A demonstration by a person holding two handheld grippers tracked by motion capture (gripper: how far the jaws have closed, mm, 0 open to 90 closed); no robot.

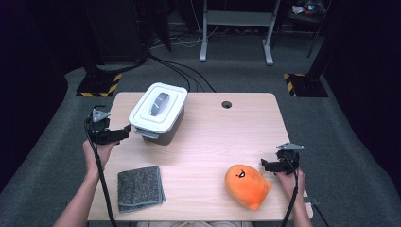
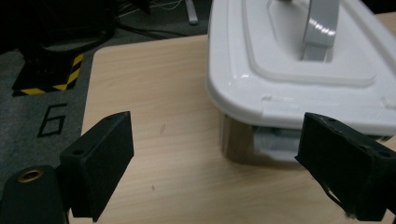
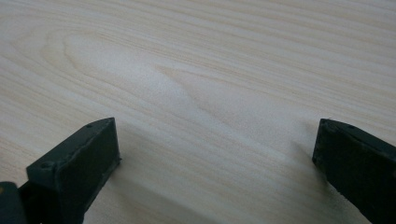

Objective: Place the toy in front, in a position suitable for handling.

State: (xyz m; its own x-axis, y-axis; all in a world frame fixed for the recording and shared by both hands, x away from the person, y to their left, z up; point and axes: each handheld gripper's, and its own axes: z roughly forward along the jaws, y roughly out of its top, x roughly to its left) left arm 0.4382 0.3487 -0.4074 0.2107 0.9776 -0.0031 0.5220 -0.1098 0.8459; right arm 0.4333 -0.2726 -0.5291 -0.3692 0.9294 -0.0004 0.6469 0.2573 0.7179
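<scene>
Box (image 1: 158, 112) with white lid at upper left of the surface (image 1: 213, 137), left gripper (image 1: 124, 134) released just beside its corner, right gripper (image 1: 265, 165) released at lower right near orange plush toy (image 1: 246, 185)

Light wooden table (image 1: 203, 137), white-lidded box (image 1: 158, 112), grey cloth (image 1: 140, 187), orange plush (image 1: 246, 185)

left gripper (image 1: 124, 134): black body, grey three-cornered plate, black cable
right gripper (image 1: 265, 165): black, grey plate, black cable
jaws: black blocky pads, small screw holes
forearms: bare, sleeveless
</scene>
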